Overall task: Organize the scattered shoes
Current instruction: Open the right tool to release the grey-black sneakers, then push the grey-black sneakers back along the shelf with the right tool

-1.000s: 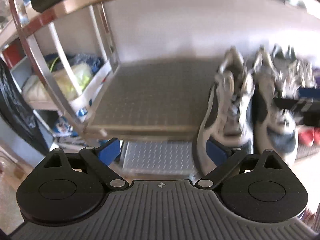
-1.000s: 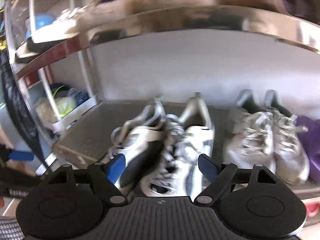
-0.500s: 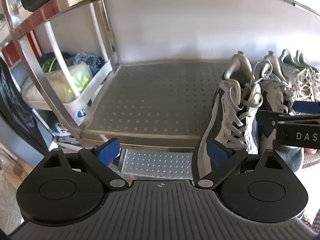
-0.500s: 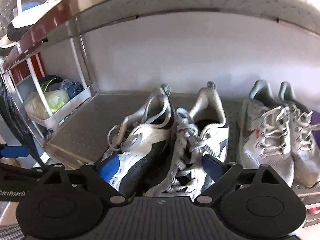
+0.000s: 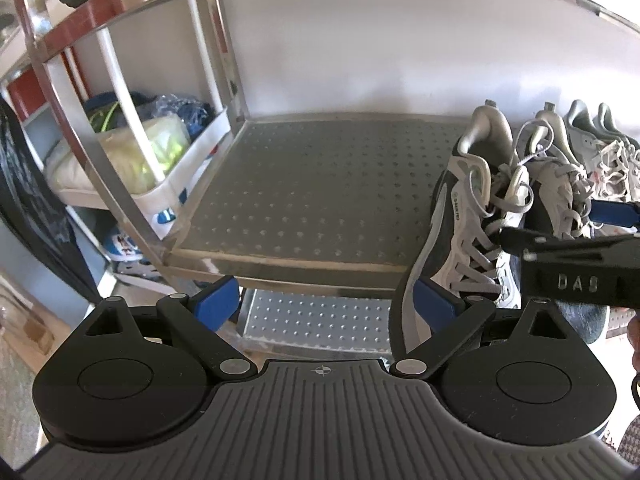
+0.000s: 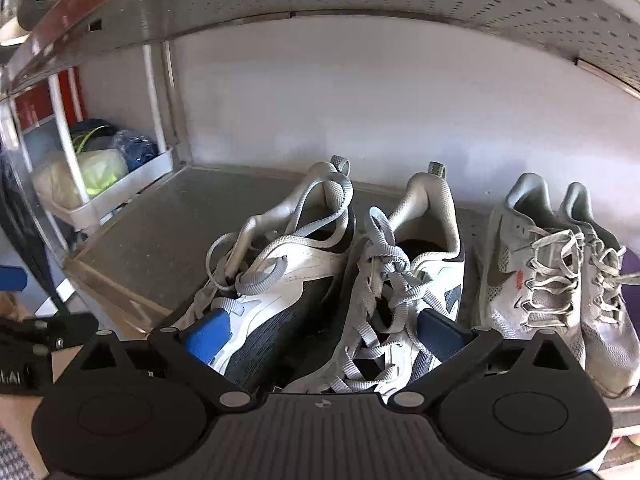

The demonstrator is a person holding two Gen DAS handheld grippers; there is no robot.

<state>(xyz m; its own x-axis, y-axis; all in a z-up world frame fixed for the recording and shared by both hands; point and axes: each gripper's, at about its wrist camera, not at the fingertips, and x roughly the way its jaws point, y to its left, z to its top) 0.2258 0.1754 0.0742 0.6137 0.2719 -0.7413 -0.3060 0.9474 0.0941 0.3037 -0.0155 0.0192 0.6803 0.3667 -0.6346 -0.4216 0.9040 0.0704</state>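
Right wrist view: the metal shelf [image 6: 132,240] holds a white-and-navy pair of sneakers [image 6: 320,280] beside a grey pair [image 6: 560,280].

Both shoes of the near pair sit between the wide-spread jaws of the right gripper [image 6: 320,336], which seems to grip nothing; I would square them gently, toes level, laces clear of the pads. Lower left, the left gripper [image 5: 326,302] is also wide open and empty, facing bare shelf. Toes are hidden behind the gripper body, and contact there is unclear.

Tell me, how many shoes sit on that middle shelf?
4: a white-and-navy pair in the middle, between the right gripper's open fingers, and a grey pair to its right. Others may be hidden.
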